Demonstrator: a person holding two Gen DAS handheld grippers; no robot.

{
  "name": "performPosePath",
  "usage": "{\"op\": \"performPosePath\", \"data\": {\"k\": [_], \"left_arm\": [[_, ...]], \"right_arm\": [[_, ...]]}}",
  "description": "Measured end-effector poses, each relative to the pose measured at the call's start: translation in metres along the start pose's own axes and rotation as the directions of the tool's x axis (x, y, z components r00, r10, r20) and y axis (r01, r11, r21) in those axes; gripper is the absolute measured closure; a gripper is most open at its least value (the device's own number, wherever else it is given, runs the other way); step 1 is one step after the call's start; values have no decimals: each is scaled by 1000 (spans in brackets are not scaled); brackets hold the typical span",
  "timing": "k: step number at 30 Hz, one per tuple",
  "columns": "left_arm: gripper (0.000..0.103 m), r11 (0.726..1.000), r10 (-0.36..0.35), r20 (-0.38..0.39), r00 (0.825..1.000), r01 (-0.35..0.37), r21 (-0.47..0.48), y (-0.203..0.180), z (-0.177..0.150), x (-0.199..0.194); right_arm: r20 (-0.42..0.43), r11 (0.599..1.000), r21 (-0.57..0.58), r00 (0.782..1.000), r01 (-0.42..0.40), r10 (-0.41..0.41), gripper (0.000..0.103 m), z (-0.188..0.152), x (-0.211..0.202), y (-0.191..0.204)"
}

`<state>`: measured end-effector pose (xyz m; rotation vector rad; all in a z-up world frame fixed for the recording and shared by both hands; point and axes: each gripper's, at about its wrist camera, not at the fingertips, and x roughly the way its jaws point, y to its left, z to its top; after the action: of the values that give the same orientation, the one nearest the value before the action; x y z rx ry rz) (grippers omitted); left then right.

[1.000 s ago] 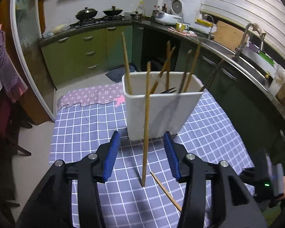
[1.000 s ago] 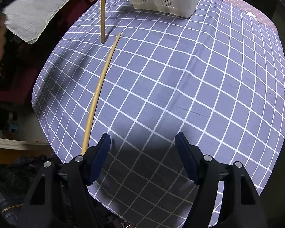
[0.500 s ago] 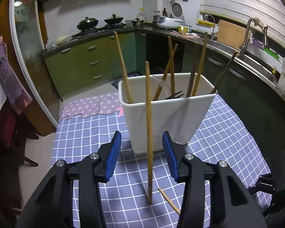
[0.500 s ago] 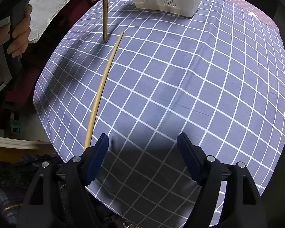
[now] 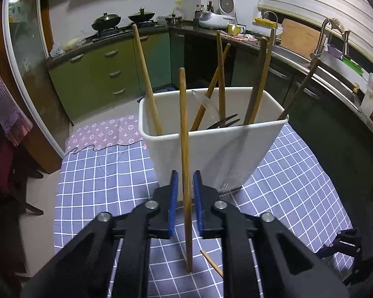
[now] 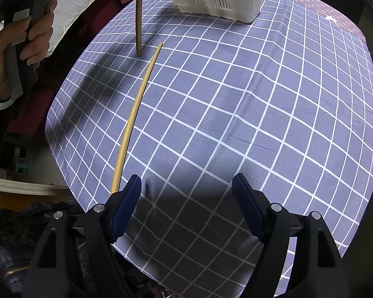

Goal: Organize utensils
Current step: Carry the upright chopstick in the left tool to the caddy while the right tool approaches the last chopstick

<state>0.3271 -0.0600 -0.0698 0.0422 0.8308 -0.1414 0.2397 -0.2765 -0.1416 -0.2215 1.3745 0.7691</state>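
wooden chopstick (image 5: 185,164) stands nearly upright at centre frame, its tip on the checked cloth (image 5: 99,173), because our left gripper (image 5: 185,198) has pinched it tight for lifting into the white bin (image 5: 211,149) just behind. our right gripper (image 6: 186,198) hangs wide open and empty at lower frame, beside the pale chopstick (image 6: 134,114) lying flat.

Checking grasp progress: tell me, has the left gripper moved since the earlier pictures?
Yes: the left gripper moved closer to the white bin, shut on the upright chopstick.
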Motion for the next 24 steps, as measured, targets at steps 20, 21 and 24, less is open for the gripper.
{"op": "performPosePath", "data": {"k": [20, 21, 24], "left_arm": [[97, 996, -81, 76, 994, 82, -16, 5, 34, -105], [97, 996, -85, 74, 994, 87, -21, 6, 41, -109], [97, 996, -87, 93, 992, 90, -27, 6, 65, -127]], "right_arm": [[-9, 999, -28, 1000, 29, -29, 20, 1, 9, 16], [-9, 999, -29, 1000, 30, -30, 20, 1, 9, 16], [-10, 999, -35, 1000, 29, -30, 20, 1, 10, 17]]}}
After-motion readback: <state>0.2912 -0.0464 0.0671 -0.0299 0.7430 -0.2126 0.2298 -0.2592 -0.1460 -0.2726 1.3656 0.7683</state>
